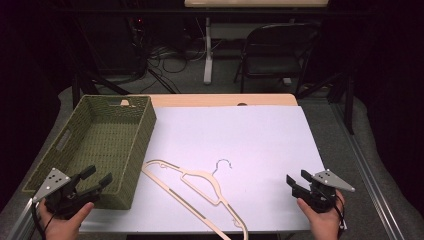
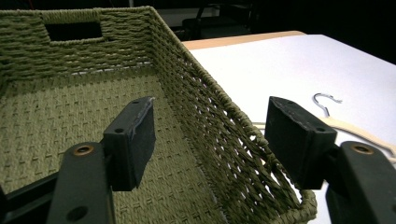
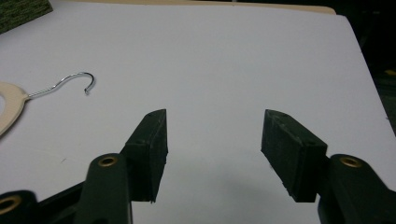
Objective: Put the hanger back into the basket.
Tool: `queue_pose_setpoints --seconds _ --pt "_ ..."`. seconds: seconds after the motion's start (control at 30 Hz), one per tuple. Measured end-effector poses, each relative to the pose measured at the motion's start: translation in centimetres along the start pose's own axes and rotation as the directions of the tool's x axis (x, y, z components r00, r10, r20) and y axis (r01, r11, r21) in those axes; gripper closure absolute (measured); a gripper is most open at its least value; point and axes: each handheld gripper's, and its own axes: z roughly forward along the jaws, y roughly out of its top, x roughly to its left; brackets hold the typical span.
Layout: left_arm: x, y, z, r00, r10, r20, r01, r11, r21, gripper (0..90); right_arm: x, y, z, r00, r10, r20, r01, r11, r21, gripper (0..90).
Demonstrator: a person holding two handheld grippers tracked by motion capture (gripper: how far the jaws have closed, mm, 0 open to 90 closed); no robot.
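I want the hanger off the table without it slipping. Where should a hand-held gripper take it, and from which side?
Probably at the neck of the wooden hanger, where the metal hook joins the body. The hanger lies flat on the white table, so come from above with the jaws straddling the narrow neck. The open right hand-held gripper sits on the hook's side, nearer it.

Left tool [image 1: 98,180] and right tool [image 1: 295,182] both hand-held, jaws apart.
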Motion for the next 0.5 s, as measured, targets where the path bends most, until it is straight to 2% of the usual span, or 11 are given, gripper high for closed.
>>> queue_pose_setpoints --seconds 0.13,0.33,0.5 --pt "0.0 -0.1 0.1 1.0 -0.007 0.004 0.007 0.9999 0.011 32.3 -0.2 -0.1 0.4 0.9999 0.008 -0.015 -0.008 0.999 0.031 36.4" --pt "0.1 0.1 0.1 0.9991 -0.041 0.008 0.041 0.9986 0.032 23.4 0.9 0.3 1.0 0.998 -0.06 -0.02 0.062 0.996 0.062 31.6" --pt "0.1 0.1 -0.1 0.999 -0.044 0.009 0.044 0.9982 0.041 22.6 1.7 0.7 1.3 0.9922 -0.12 -0.033 0.123 0.988 0.097 28.4"
